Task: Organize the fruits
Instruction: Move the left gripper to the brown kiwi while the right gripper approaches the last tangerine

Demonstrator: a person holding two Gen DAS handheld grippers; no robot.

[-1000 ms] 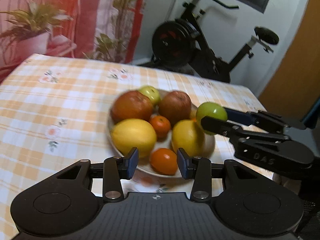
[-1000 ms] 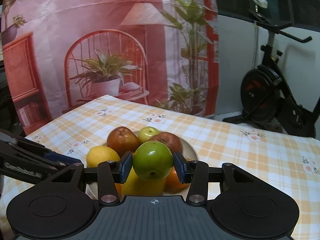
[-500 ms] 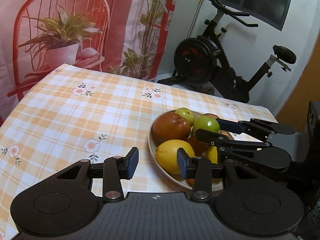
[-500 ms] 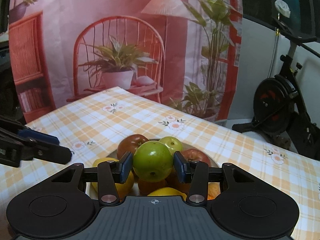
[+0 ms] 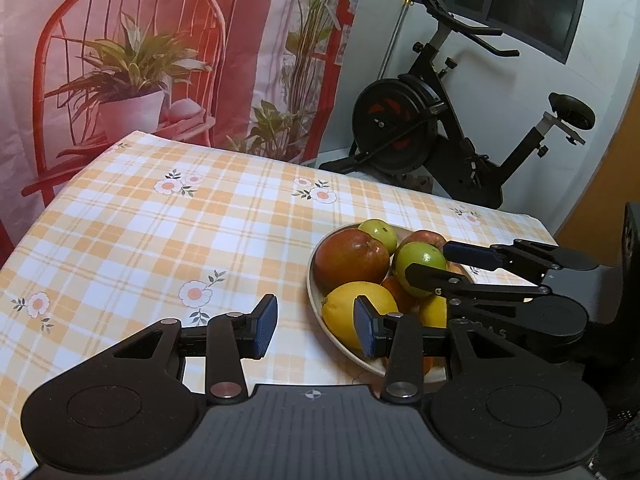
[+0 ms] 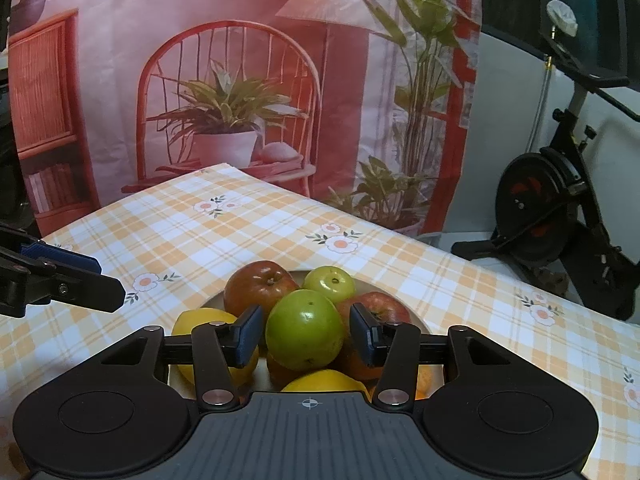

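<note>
A cream plate (image 5: 320,320) (image 6: 416,322) on the checked tablecloth holds red apples (image 5: 350,260) (image 6: 260,286), a small green apple (image 5: 378,230) (image 6: 330,282), lemons (image 5: 360,312) (image 6: 200,320) and oranges. A green apple (image 6: 306,330) (image 5: 420,258) rests on top of the pile between my right gripper's fingers. My right gripper (image 6: 306,338) (image 5: 434,260) stands slightly open around it, with small gaps at both pads. My left gripper (image 5: 316,330) is open and empty, low over the table at the plate's left rim; it shows at the left of the right wrist view (image 6: 88,280).
The table (image 5: 180,232) carries an orange-and-white checked cloth with flower prints. A pink printed backdrop (image 6: 240,80) hangs behind it. An exercise bike (image 5: 440,120) stands beyond the far right edge.
My right gripper carried the green apple over the pile, lowered it and opened off it. My left gripper drew back and to the left of the plate.
</note>
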